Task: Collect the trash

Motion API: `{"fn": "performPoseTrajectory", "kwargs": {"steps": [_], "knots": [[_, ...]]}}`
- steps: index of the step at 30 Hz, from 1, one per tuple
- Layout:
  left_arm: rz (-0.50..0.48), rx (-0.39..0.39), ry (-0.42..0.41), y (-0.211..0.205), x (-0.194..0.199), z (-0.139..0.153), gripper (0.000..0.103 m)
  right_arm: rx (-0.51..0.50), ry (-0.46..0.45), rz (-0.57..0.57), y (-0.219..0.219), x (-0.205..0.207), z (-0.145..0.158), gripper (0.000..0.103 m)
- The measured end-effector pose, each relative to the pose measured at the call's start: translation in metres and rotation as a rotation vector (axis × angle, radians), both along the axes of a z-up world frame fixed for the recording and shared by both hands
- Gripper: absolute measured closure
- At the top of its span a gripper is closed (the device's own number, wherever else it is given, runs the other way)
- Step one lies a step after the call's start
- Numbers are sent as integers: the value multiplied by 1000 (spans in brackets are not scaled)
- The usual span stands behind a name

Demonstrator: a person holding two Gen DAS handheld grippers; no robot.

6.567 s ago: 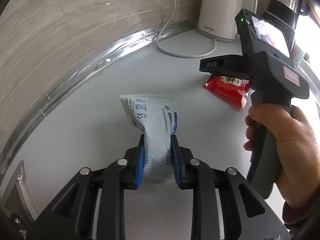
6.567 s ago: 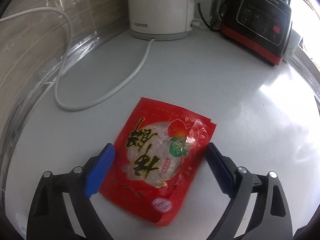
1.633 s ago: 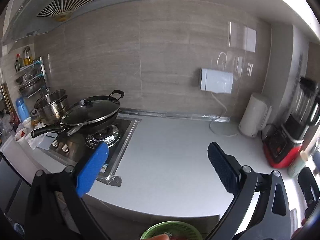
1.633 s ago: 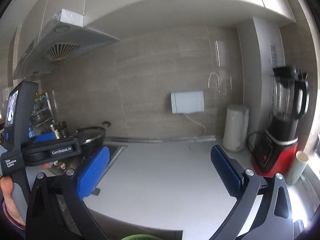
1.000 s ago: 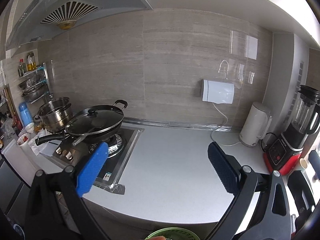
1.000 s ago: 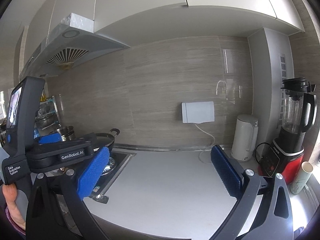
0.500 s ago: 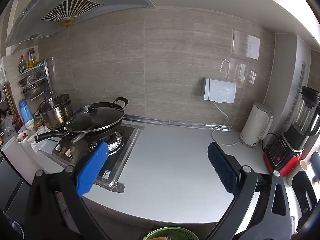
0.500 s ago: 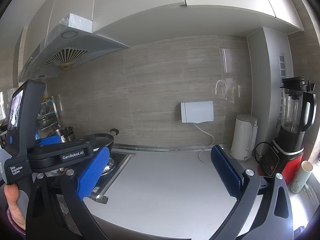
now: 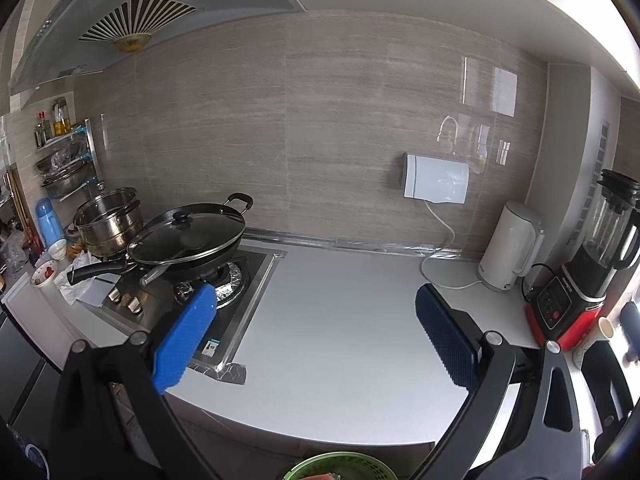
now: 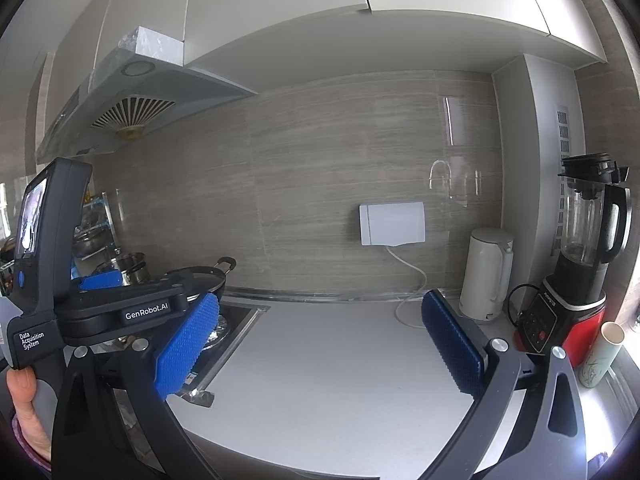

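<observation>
Left gripper (image 9: 316, 330): jaws spread wide, nothing between the blue pads; raised and aimed level over the counter toward the back wall.
Right gripper (image 10: 320, 338): jaws likewise spread wide and empty, aimed the same way.
Green basket (image 9: 340, 466): only its rim shows, at the bottom edge of the left wrist view, below and slightly behind the left fingers, off the counter's front edge.
Trash: a sliver of red (image 9: 318, 476) and something pale sit inside the basket; too little shows to tell which way either piece points or how its long axis runs.
Countertop (image 9: 340, 320): the white stretch ahead of both pairs of fingers carries no wrapper or packet.
Beyond the left finger: wok with glass lid (image 9: 188, 236) on the stove.
Beyond the right finger: white kettle (image 9: 512, 246) and red-based blender (image 9: 580, 280).
Progress, judged: collection looks finished or nearly so, with no loose trash in sight.
Left to do, judged: at most a check of the counter parts hidden by the fingers.
</observation>
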State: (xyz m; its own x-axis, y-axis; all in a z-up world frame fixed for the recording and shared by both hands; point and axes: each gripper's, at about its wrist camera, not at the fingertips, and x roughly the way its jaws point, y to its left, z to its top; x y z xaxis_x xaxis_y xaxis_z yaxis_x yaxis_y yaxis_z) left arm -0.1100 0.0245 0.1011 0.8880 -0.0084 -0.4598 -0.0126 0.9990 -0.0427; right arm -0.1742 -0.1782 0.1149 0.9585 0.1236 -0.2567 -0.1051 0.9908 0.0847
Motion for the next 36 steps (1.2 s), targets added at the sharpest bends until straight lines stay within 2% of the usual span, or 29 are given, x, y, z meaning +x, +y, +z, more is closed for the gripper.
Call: {"fn": "performPoseTrajectory", "kwargs": {"steps": [36], "knots": [[-15, 17, 3, -4, 3, -2, 8, 11, 3, -15, -4, 1, -2, 2]]}}
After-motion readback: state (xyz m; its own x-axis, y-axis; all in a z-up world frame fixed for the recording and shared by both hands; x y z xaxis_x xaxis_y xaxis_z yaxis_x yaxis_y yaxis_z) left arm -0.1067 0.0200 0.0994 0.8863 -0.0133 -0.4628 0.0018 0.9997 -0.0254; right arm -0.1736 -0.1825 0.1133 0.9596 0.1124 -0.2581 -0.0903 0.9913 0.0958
